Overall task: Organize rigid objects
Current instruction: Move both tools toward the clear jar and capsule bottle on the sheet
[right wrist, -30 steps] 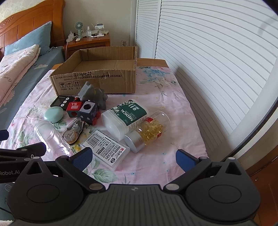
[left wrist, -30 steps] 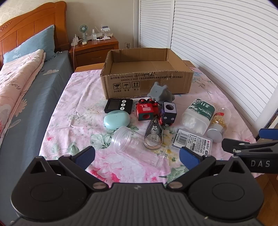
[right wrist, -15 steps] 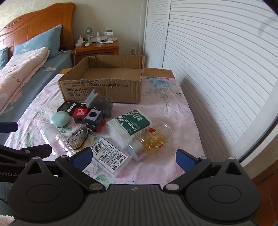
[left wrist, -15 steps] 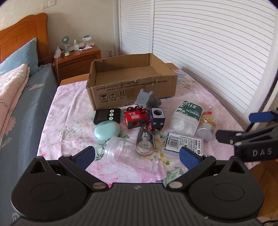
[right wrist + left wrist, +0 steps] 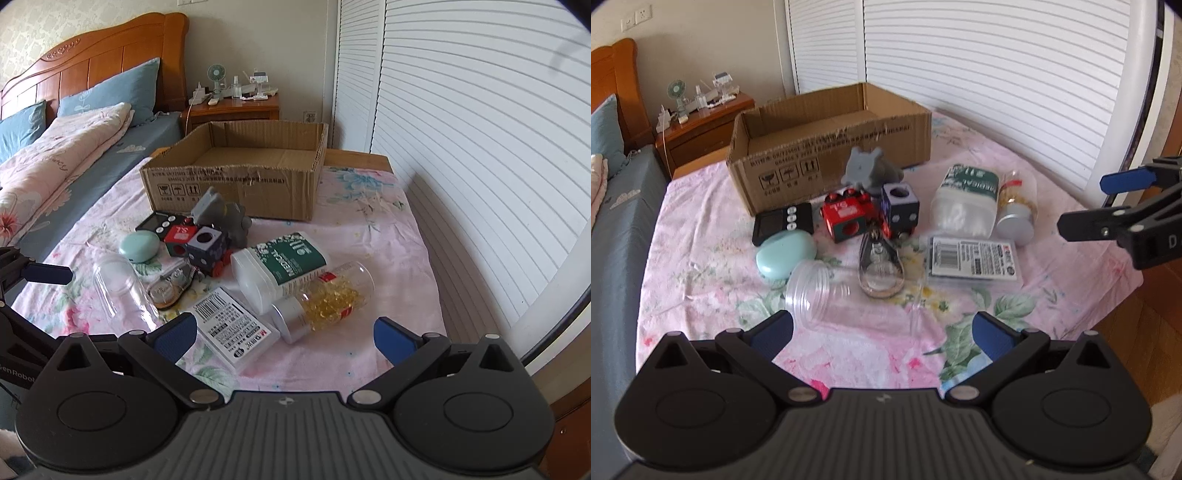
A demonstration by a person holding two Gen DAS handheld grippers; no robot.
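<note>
One cardboard box (image 5: 236, 184) sits empty at the far end of the table, behind the clutter. The left gripper (image 5: 882, 332) gapes wide, holding nothing, just before one clear plastic jar (image 5: 827, 295), which lies on its side with its long axis crossing the fingers. The right gripper (image 5: 282, 338), equally wide and empty, is nearer one white medical bottle (image 5: 280, 266), one capsule bottle (image 5: 325, 299) and one labelled packet (image 5: 234, 328). Two toy cubes (image 5: 846, 218) sit mid-table.
</note>
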